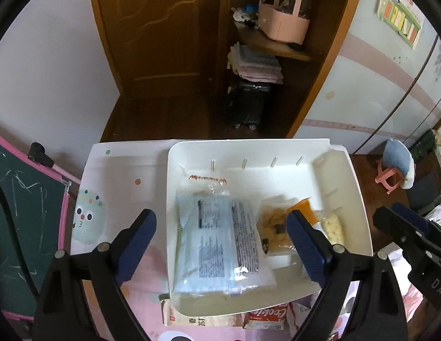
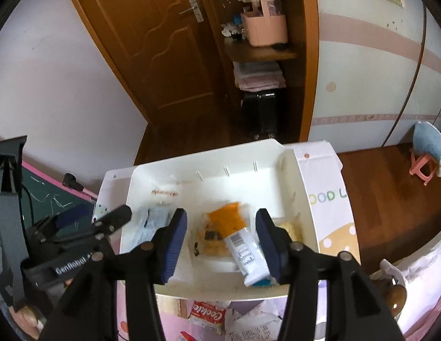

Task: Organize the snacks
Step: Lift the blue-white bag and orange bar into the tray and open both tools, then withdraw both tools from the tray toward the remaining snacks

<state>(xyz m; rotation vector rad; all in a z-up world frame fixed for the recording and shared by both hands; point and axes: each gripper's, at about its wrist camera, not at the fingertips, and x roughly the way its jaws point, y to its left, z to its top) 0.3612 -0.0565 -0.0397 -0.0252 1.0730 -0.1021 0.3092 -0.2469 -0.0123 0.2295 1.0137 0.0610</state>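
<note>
Left wrist view: the left gripper hangs with fingers spread wide over a blue packet lying in the white tray; right wrist view: the right gripper has fingers parted, pinching nothing, above an orange-and-white packet in the same tray; a cookie packet lies on the desk just outside.

one white bin, perhaps five snack packets inside

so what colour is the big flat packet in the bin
Light blue, with black print; the big packet shows best in the left wrist view.
</note>
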